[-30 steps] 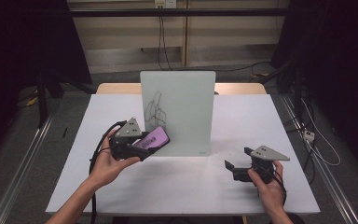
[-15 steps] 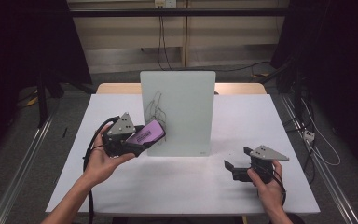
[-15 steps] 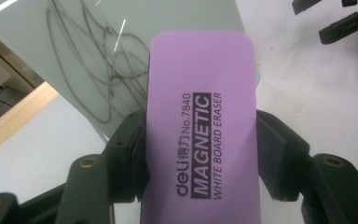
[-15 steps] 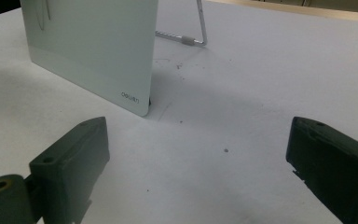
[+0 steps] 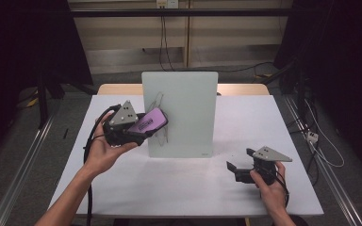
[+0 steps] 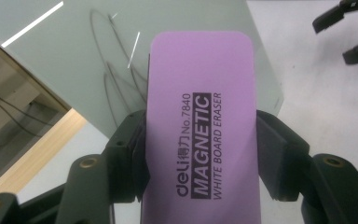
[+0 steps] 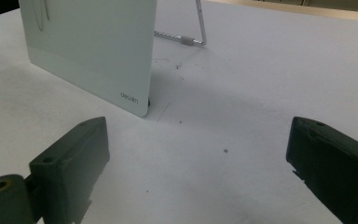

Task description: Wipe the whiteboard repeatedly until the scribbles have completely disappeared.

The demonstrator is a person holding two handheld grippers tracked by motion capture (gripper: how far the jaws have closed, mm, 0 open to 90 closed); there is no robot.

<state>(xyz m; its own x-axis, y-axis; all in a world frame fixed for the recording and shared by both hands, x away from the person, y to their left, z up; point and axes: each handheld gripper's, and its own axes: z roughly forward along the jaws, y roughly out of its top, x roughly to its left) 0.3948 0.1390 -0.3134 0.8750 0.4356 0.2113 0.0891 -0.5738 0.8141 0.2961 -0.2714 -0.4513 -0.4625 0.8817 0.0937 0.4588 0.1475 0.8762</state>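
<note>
Wiping pen marks off the board [image 5: 184, 113]

Left gripper [image 5: 139, 128] clamped on eraser [image 6: 200, 126], held at board's left edge; best pressed flat across scribbles [image 6: 116, 70]. Right gripper [image 5: 238, 168] wide open, idle on table [image 5: 169, 188].

light: counter [image 5: 188, 188] evenly lit from above, surroundings left dark | glare: bright streaks reflected on the whiteboard [image 6: 74, 56] in the left gripper view | shadows: soft shadow cast beside the board's base | focus: near jaws slightly blurred, eraser [image 6: 200, 135] print rendered sharp | grain: mild noise noted in the high view
</note>
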